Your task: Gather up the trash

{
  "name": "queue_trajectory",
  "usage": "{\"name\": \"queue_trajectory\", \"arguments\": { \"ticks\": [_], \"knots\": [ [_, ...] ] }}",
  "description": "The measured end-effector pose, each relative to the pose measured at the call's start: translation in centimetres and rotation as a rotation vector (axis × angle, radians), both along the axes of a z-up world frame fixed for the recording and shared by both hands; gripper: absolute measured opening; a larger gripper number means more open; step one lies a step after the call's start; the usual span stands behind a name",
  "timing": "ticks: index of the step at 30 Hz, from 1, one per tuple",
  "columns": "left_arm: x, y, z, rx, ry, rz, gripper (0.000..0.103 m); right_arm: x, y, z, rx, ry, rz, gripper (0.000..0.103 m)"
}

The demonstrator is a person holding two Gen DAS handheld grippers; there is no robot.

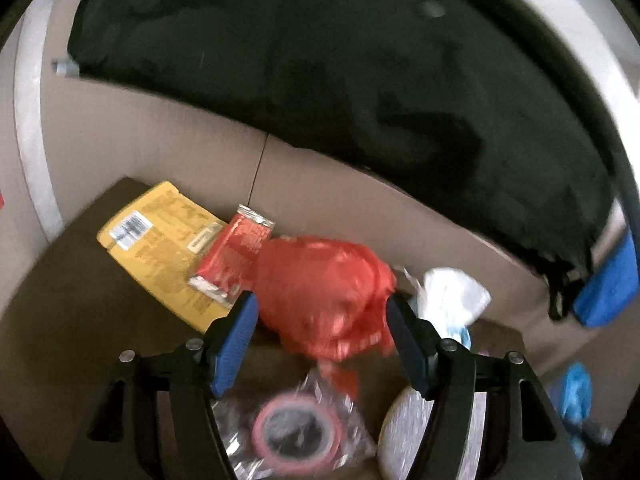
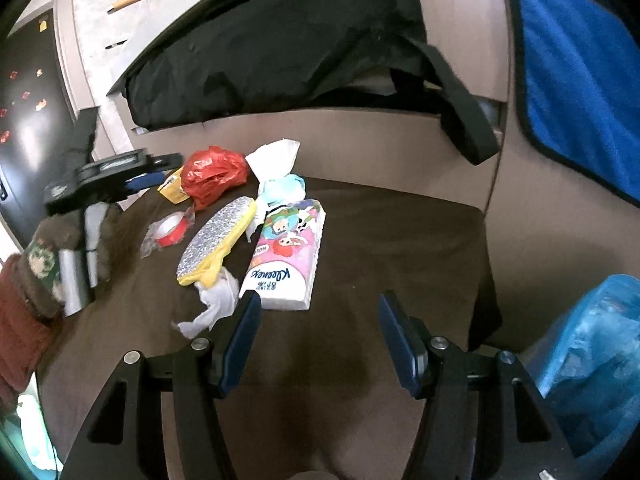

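on brown table [image 2: 360, 240] by beige wall [image 2: 360, 136] | left gripper [image 1: 322, 320] spread around red bag [image 1: 320, 280], untouched | right gripper [image 2: 320, 316] spread, empty

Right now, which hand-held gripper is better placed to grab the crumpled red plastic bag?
Left. The left hand-held gripper already frames the red plastic bag between open jaws. The right hand-held gripper is open over bare brown cloth, far from it.

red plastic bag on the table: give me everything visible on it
The red plastic bag is thin, glossy film, crumpled into a loose ball, with a tail trailing toward the tape roll. It lies near the table's back edge, overlapping a red sachet and beside white tissue. The left gripper frames it, open, not visibly pressing it.
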State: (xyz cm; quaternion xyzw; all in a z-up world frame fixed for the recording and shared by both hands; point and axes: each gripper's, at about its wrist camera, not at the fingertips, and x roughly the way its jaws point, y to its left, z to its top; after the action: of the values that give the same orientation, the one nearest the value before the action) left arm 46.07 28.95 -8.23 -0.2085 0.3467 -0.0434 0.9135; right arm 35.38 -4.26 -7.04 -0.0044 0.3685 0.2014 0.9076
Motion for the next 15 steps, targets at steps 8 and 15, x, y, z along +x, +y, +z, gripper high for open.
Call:
{"name": "queue_trajectory", "arguments": {
  "ticks": [8,15],
  "knots": [
    [1.3,0.1,-2.4,-0.116,0.095,0.063,0.058,1.1,-0.3,-0.1,0.002,0.019,-0.017,0.058],
    [-7.1,2.7,0.7,-0.144,-0.008,0.033,0.050,1.1,2.5,3.3,-0.004,-0.021,0.025,0.058]
  ]
}}
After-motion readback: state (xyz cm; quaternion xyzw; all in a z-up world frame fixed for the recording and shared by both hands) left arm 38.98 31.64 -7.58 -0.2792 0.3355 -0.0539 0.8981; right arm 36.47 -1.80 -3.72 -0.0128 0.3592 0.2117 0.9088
